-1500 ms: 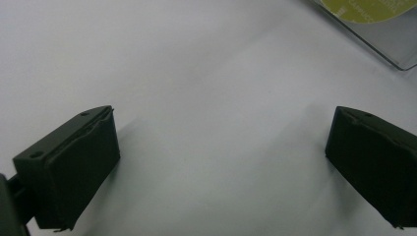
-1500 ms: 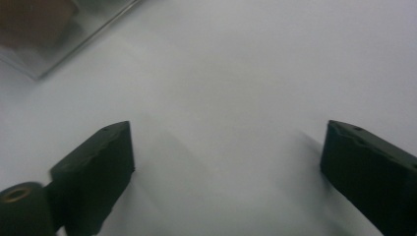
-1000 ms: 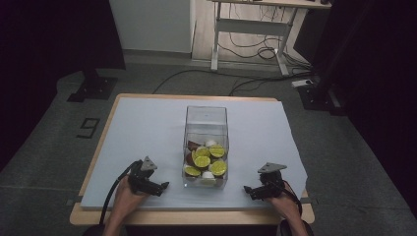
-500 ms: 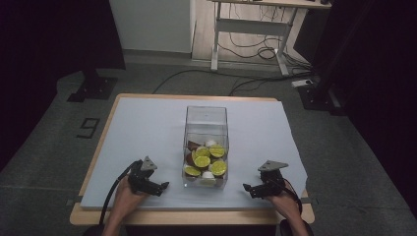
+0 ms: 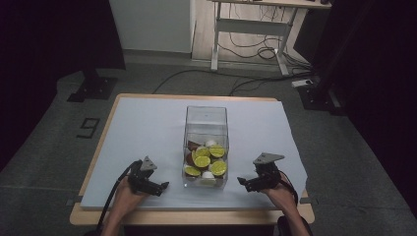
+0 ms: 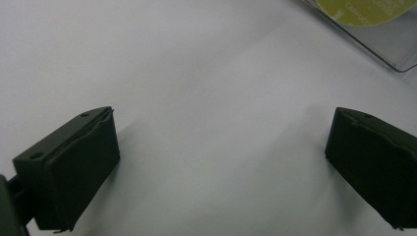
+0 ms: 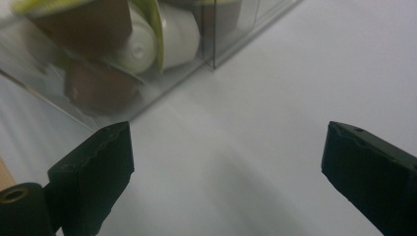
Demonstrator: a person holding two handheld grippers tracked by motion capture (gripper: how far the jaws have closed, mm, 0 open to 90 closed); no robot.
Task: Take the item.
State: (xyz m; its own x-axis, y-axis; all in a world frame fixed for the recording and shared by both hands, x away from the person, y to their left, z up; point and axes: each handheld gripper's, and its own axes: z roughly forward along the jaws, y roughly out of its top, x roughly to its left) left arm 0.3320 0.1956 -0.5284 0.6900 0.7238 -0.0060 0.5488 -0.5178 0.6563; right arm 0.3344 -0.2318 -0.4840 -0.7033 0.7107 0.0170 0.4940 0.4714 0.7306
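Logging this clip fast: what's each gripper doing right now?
Left gripper: open, holding nothing, jaws wide over the white sheet.
Right gripper: open, holding nothing, beside the clear box.

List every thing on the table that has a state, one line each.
Clear plastic box: upright, open-topped, no lid on it, about half full.
Lime-green-lidded capsules: heaped inside the box, tilted at various angles.
Left gripper: open, empty, low over the white sheet, left of the box.
Right gripper: open, empty, right of the box.
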